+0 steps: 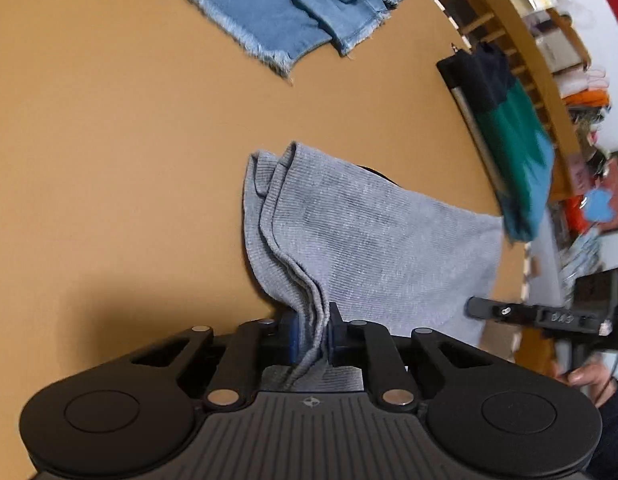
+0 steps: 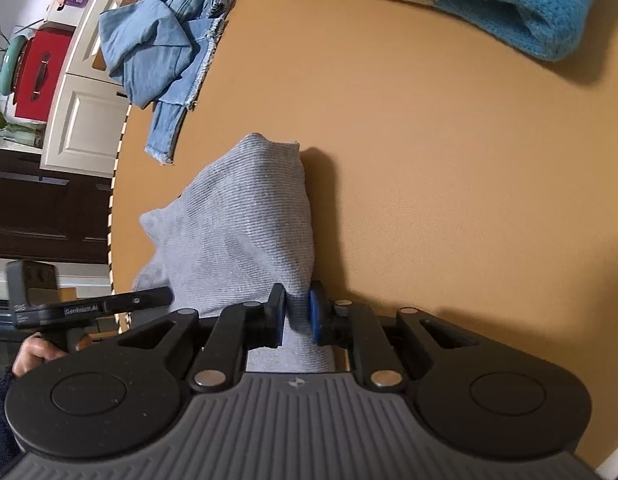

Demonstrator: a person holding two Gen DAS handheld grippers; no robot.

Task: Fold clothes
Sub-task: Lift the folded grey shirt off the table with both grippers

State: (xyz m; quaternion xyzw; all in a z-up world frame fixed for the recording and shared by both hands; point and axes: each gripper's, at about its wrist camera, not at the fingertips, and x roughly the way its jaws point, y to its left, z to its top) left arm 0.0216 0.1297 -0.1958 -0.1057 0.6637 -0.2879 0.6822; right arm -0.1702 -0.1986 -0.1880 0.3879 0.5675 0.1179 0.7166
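Both the left tongs [image 1: 311, 334] and right tongs [image 2: 297, 316] clenched the grey knit garment [image 1: 373, 240], soft, limp, light; its bunched edges, low in frame, gave the best hold.

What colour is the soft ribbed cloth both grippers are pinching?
The ribbed cloth is light grey; the left wrist view shows it best.

One label can be read: "GenRobot.AI", in small white letters on the side of the left gripper [image 2: 97, 308], seen at the left in the right wrist view. Other marks beside it are too small to read.
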